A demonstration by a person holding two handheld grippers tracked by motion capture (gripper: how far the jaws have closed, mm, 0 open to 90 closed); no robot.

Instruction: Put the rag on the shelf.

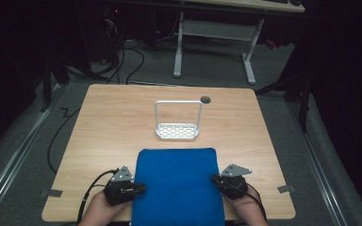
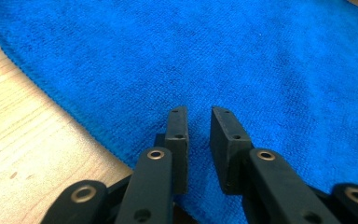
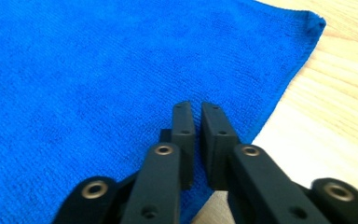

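Observation:
A blue cloth (image 1: 176, 183) lies flat at the near middle of the wooden table (image 1: 108, 122), its near end hanging over the front edge. My left gripper (image 1: 140, 189) rests at the cloth's left edge and points inward. In the left gripper view the left gripper (image 2: 199, 112) hovers low over the cloth (image 2: 214, 56), jaws a little apart, nothing between them. My right gripper (image 1: 215, 179) sits at the cloth's right edge. In the right gripper view the right gripper (image 3: 195, 106) shows a thin gap over the cloth (image 3: 98, 60) near its edge, gripping nothing.
A small white rack (image 1: 176, 131) with a tall loop handle stands behind the cloth at the table's middle. A dark round hole (image 1: 205, 99) sits near the far edge. Bare wood lies left and right of the cloth. Cables trail off the table's left side.

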